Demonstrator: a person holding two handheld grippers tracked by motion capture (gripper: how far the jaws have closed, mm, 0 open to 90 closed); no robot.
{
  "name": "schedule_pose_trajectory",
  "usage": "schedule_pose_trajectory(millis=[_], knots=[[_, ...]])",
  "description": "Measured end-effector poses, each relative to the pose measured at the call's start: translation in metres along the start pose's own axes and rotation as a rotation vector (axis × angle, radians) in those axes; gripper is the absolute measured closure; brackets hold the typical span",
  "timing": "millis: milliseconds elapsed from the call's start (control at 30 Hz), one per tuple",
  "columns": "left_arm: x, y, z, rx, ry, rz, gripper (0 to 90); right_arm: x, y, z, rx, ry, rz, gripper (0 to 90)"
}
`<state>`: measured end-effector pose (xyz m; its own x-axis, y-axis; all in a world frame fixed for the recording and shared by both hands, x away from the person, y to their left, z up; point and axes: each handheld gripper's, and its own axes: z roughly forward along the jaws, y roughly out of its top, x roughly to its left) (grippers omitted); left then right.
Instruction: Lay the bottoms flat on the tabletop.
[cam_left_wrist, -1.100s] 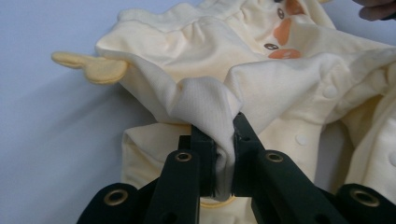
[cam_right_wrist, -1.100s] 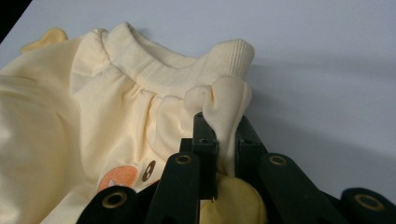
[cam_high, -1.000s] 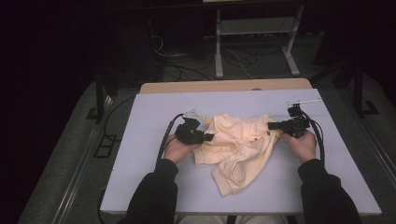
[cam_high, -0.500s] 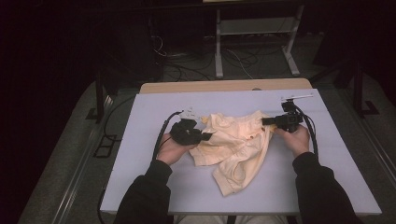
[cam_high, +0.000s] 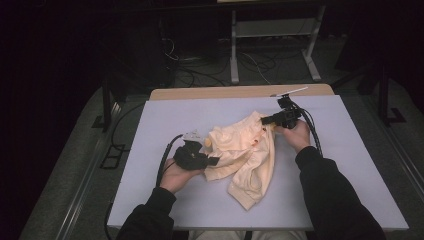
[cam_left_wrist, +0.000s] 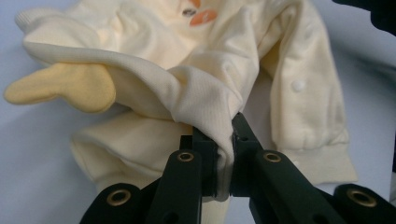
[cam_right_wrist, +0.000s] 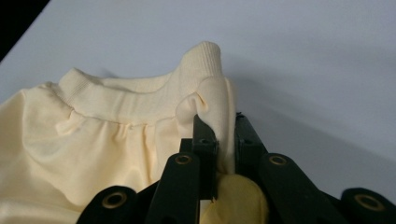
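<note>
Both tongs are clamped on the same pale yellow knitted baby garment (cam_high: 245, 150), which lies crumpled near the middle of the lavender-white counter (cam_high: 350, 165). At the garment's near-left edge the left tongs (cam_high: 212, 161) sit low, close to the counter. In the left gripper view those tongs (cam_left_wrist: 225, 161) have their black jaws pressed together on a gathered fold of the fabric, the cloth squeezed thin between them. Just beyond that fold a small deeper-yellow padded flap (cam_left_wrist: 65, 91) sticks out sideways from the garment, and farther off are an orange printed patch (cam_left_wrist: 203, 17) and a row of white snap buttons (cam_left_wrist: 297, 86) above a ribbed cuff.

At the garment's far-right corner the right tongs (cam_high: 267, 120) pinch it. In the right gripper view, the right tongs (cam_right_wrist: 225, 140) are closed tight on a ridge of cloth just under a ribbed band (cam_right_wrist: 140, 95), whose end stands up above the jaws. A bit of deeper yellow material shows low between the jaw arms.

From that far corner the garment drapes toward the near side of the counter, one long section trailing down to a folded end. The person's dark sleeves (cam_high: 330, 195) reach in on either side of the garment, a hand (cam_high: 299, 136) behind each tool.
</note>
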<state>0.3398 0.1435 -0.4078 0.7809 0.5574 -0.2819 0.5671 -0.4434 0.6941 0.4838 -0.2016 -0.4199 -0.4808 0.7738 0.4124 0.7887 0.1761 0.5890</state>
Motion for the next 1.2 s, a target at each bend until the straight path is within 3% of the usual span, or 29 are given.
schedule_pose_trajectory(millis=[167, 233, 433, 533, 633, 700, 767, 867, 900, 1033, 1200], knots=[[0.013, -0.012, 0.007, -0.011, -0.033, -0.082, 82.6, -0.004, -0.003, 0.002, 0.017, -0.030, 0.015, 80.7], [0.012, -0.010, 0.003, -0.019, -0.013, -0.072, 80.3, -0.003, -0.003, -0.001, 0.021, -0.043, 0.010, 78.8], [0.007, 0.011, -0.020, -0.048, 0.041, -0.047, 52.6, 0.003, -0.002, -0.011, 0.016, -0.116, -0.032, 58.5], [0.008, 0.029, -0.032, -0.070, 0.073, -0.030, 38.7, 0.006, 0.000, -0.022, -0.032, -0.090, -0.033, 48.2], [0.012, 0.048, -0.035, -0.072, 0.057, -0.035, 27.8, 0.011, 0.003, -0.034, -0.089, -0.048, -0.041, 36.7], [0.015, 0.058, -0.030, -0.064, 0.087, -0.027, 24.8, 0.014, 0.003, -0.038, -0.103, -0.023, -0.052, 31.1], [0.020, 0.065, -0.021, -0.060, 0.100, -0.043, 24.8, 0.017, 0.003, -0.040, -0.108, -0.004, -0.065, 30.9], [0.033, 0.068, 0.000, -0.021, 0.132, -0.086, 24.9, 0.021, 0.000, -0.032, -0.059, 0.002, -0.085, 30.8], [0.038, 0.067, 0.008, -0.005, 0.147, -0.094, 25.2, 0.022, -0.001, -0.028, -0.039, -0.004, -0.094, 30.9], [0.054, 0.061, 0.029, 0.031, 0.134, -0.174, 28.4, 0.026, -0.008, -0.011, 0.023, -0.058, -0.133, 32.6], [0.060, 0.052, 0.046, 0.096, 0.178, -0.182, 28.5, 0.018, -0.013, -0.001, 0.034, -0.137, -0.126, 33.4]])
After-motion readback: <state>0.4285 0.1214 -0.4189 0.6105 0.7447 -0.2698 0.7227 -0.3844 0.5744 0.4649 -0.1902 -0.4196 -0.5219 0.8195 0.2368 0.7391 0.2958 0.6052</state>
